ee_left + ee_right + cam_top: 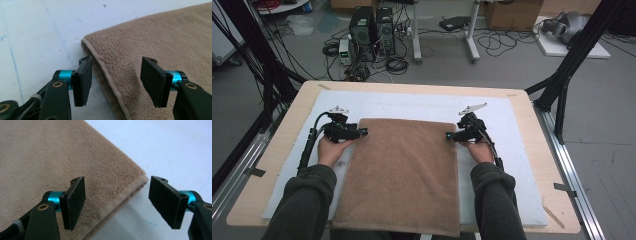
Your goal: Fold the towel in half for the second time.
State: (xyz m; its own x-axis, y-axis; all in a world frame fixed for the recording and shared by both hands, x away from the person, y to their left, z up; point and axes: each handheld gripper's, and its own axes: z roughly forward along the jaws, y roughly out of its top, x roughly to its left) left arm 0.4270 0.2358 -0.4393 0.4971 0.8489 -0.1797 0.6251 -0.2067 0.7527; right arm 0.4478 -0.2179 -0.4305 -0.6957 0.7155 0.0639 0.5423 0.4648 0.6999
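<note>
Brown towel (404, 172) flat on the surface (277, 150); your left gripper (362, 132) and right gripper (450, 135) straddle its far corners, both gaping, gripping nothing.

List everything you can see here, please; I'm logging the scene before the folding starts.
towel: one, brown, flat on the mat at centre, near edge reaching the table's front.
mat: one, white, under the towel.
table: one, light wood, carrying the mat.
computer towers: two, black, on the floor beyond the table, among cables.
cardboard box: one, brown, on the far floor.
left gripper: one, black, jaws open astride the towel's far left edge.
right gripper: one, black, jaws open astride the far right edge.
sleeves: two, dark green, entering from the bottom.
</note>
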